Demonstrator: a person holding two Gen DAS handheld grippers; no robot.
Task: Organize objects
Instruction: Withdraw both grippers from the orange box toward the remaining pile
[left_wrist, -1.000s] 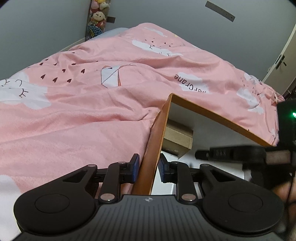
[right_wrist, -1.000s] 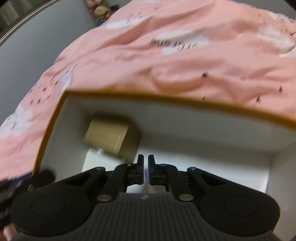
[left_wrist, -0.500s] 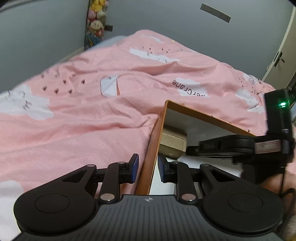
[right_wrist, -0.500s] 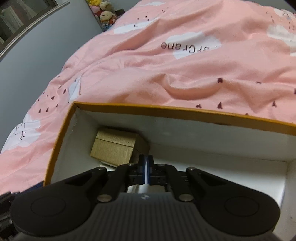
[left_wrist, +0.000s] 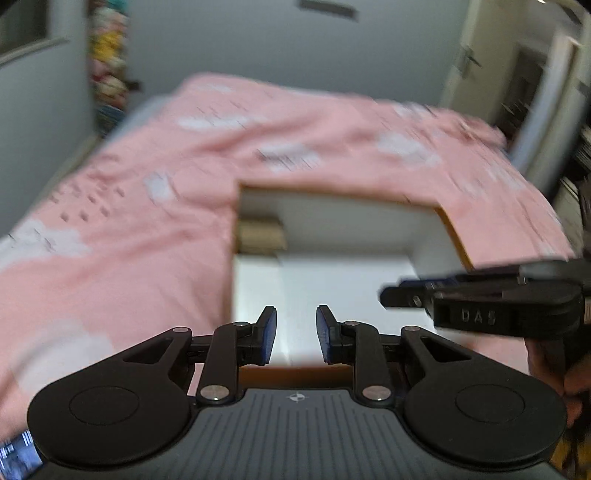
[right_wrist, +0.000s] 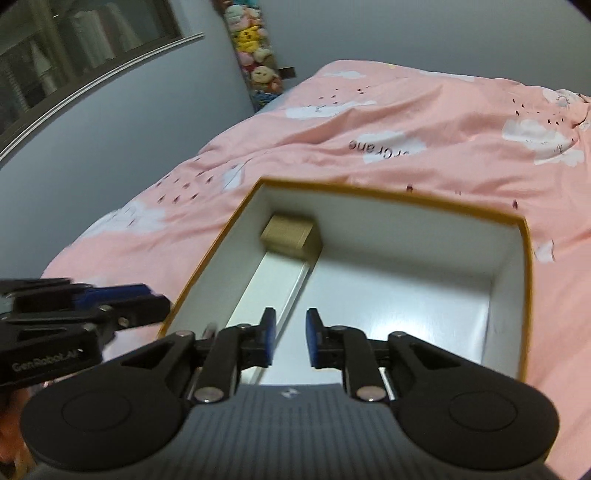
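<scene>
The left gripper (left_wrist: 294, 334) has its jaws opening to a narrow gap with nothing between them; a second ago they stood either side of the left wall of the box (right_wrist: 391, 197), and they are now clear of it, above the near end of the box. The right gripper (right_wrist: 287, 338) was fully closed a second ago and its jaws are now opening to a narrow gap, also empty, over the box interior. Both views have pulled back and up: the whole box outline is now visible, where only one corner and a wall showed before. The left wrist view is heavily motion-blurred, so the print on the duvet (right_wrist: 406, 122) cannot be read there, and the near box wall is cut off behind the gripper body in both views. A hand at the right edge of the left view is only partly visible. The box is open-topped, orange outside and white inside, and rests on the pink duvet. A small tan carton (right_wrist: 286, 234) sits in its far left corner, touching the walls, with a white flat item (right_wrist: 273, 280) on the floor just in front of it.
</scene>
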